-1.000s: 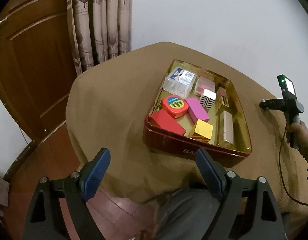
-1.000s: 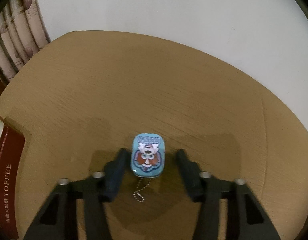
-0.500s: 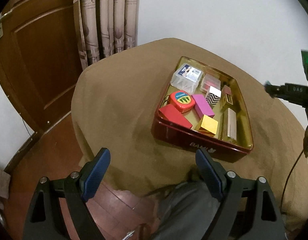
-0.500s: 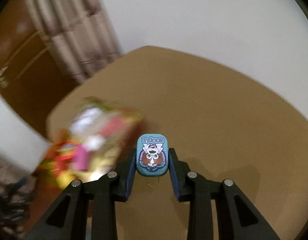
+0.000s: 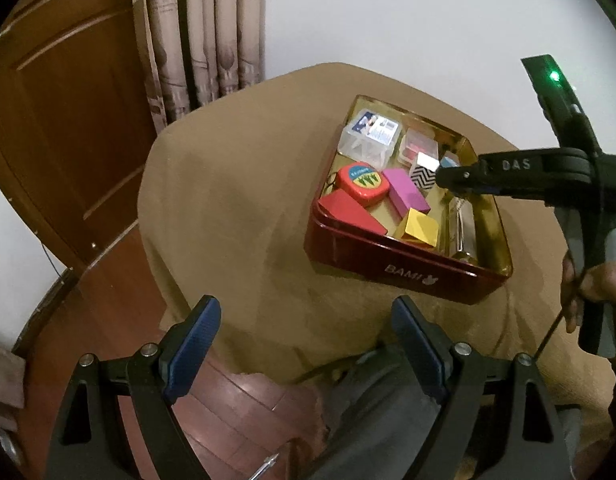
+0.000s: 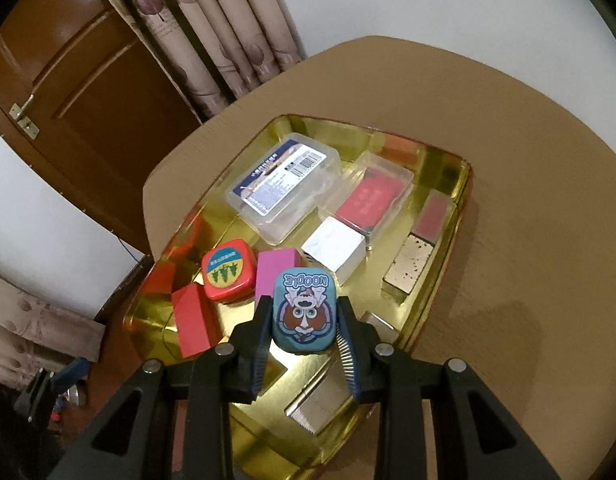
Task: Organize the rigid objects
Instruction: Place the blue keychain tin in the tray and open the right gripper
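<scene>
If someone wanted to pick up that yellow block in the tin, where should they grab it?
Best guess: grip the yellow block across its two flat upright sides, coming straight down from above. It lies low inside the tin, close to the near wall, with the pink block and red block crowding it, so a sideways approach looks blocked.

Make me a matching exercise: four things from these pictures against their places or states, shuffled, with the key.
1. blue tin
2. left tool
3. clear box
4. round red tin

A. open, holding nothing
B. in the tray's far part
C. clamped in the right tool
D. between the red block and the pink block

Pairs: 1-C, 2-A, 3-B, 4-D
</scene>
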Demonstrator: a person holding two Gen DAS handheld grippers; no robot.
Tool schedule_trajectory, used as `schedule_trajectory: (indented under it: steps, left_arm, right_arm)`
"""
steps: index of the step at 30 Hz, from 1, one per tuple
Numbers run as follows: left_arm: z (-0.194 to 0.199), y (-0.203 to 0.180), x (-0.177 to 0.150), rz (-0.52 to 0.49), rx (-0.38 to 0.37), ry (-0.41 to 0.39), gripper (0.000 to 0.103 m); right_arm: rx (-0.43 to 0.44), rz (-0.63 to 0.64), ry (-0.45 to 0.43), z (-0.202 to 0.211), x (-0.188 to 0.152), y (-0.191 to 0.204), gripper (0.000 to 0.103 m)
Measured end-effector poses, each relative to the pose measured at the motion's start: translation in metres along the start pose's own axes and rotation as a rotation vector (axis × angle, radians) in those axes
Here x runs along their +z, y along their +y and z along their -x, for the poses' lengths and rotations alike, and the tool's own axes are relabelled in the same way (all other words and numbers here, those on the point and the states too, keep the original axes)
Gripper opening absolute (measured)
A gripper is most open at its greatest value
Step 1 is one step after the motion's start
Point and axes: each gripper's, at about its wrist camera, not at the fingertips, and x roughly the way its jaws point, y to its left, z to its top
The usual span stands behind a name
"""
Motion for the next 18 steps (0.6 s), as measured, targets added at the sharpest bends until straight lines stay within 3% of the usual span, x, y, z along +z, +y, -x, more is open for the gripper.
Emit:
schedule_trajectory:
  steps: [18]
  left_arm:
    - [-0.013, -0.007, -0.005, -0.060, 0.049, 0.056, 0.084]
  right_arm:
    - [-0.056, -0.013, 0.020, -0.024, 0.004, 0.010, 0.032]
